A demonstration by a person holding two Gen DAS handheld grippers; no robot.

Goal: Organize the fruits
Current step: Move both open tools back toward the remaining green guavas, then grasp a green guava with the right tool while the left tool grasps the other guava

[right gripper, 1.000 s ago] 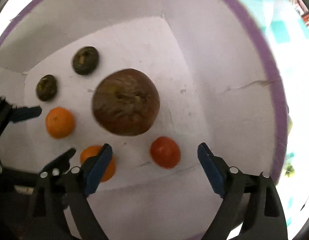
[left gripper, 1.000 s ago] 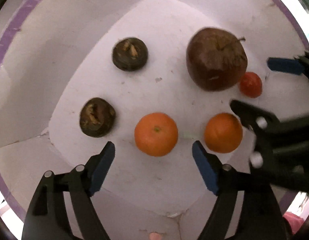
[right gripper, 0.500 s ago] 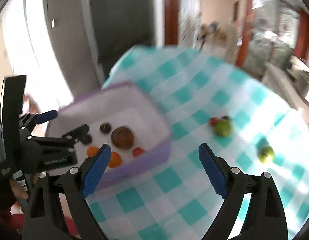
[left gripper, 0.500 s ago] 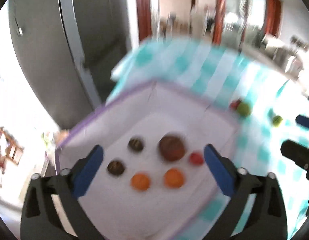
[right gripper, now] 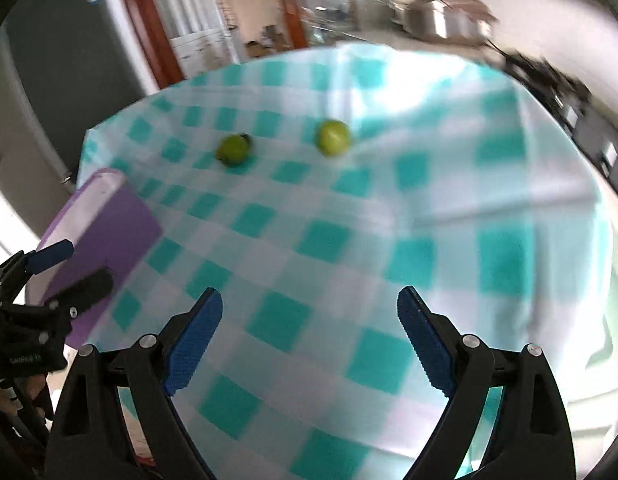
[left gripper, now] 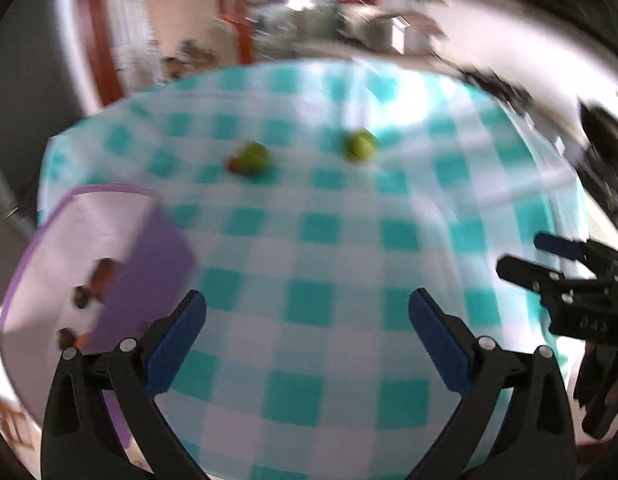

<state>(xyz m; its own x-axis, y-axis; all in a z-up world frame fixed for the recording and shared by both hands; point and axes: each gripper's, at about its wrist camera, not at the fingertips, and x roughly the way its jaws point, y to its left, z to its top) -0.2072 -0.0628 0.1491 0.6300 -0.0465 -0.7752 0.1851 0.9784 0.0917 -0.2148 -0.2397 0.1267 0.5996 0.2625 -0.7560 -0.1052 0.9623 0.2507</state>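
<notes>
Well beyond both wide-open, empty grippers [left gripper: 307, 346] [right gripper: 310, 338]: 2 green fruits [right gripper: 331, 137] [right gripper: 231, 149] on cloth [right gripper: 389, 240].

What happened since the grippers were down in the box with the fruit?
Both grippers, left and right, pulled up out of the box and swung toward the two green fruits on the cloth. Both remain open and empty. The fruit stayed in the box.

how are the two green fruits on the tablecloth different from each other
The left fruit looks darker green; the right fruit is paler, yellower. The left fruit has small fruits tucked against it, red in the left view, dark in the right view; the right fruit sits alone. Both are round, similar in size, outside the box.
</notes>
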